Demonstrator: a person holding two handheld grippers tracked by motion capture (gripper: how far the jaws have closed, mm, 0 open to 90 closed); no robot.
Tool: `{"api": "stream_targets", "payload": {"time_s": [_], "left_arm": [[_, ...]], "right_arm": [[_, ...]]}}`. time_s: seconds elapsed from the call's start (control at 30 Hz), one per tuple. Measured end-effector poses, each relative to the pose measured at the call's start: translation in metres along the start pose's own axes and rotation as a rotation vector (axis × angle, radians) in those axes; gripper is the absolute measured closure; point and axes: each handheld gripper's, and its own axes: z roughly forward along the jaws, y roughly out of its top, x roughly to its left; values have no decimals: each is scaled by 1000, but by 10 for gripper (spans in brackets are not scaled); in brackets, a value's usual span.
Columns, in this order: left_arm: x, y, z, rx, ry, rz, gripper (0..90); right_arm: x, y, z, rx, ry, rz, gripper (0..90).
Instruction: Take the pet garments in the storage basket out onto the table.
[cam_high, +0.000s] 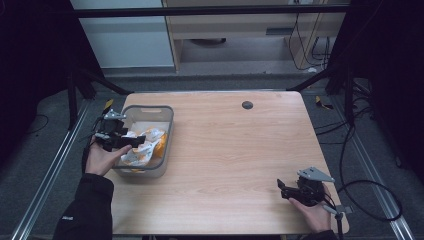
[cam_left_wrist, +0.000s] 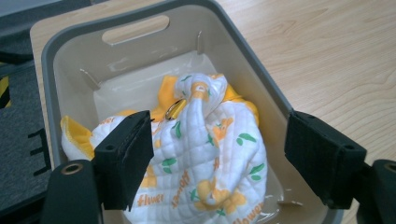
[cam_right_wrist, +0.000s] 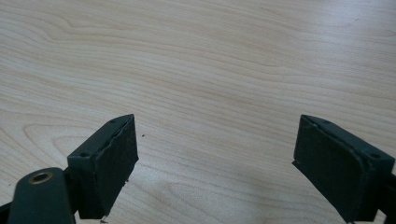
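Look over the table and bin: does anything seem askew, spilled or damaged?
Nothing is spilled or damaged. The quilted cloth lies crumpled in a heap inside the grey bin, with a small metal ring poking out of its folds. The left gripper hovers open over it.

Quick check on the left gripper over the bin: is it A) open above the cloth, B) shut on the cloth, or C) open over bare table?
A: the left gripper has its jaws spread apart above the quilted cloth lying in the grey bin.
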Motion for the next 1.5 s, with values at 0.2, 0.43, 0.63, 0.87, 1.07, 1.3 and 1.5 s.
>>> {"api": "stream_targets", "payload": {"time_s": [0.2, 0.43, 0.63, 0.87, 1.07, 1.3, 1.5], "left_arm": [[3, 3, 5, 31, 8, 12, 241], [4, 6, 13, 68, 10, 13, 252], [6, 6, 21, 97, 21, 14, 264], [9, 3, 30, 131, 13, 6, 298], [12, 0, 33, 146, 3, -2, 345], [14, -5, 43, 181, -18, 2, 406], [13, -6, 49, 209, 2, 4, 530]], "right_arm": [[0, 0, 0, 3, 0, 0, 134], [1, 0, 0, 10, 3, 0, 134], [1, -1, 1, 13, 1, -6, 134], [1, -1, 2, 18, 5, -9, 133], [1, -1, 2, 23, 8, -8, 133], [2, -1, 2, 26, 14, -11, 132], [2, -1, 3, 31, 16, -10, 131]]}}
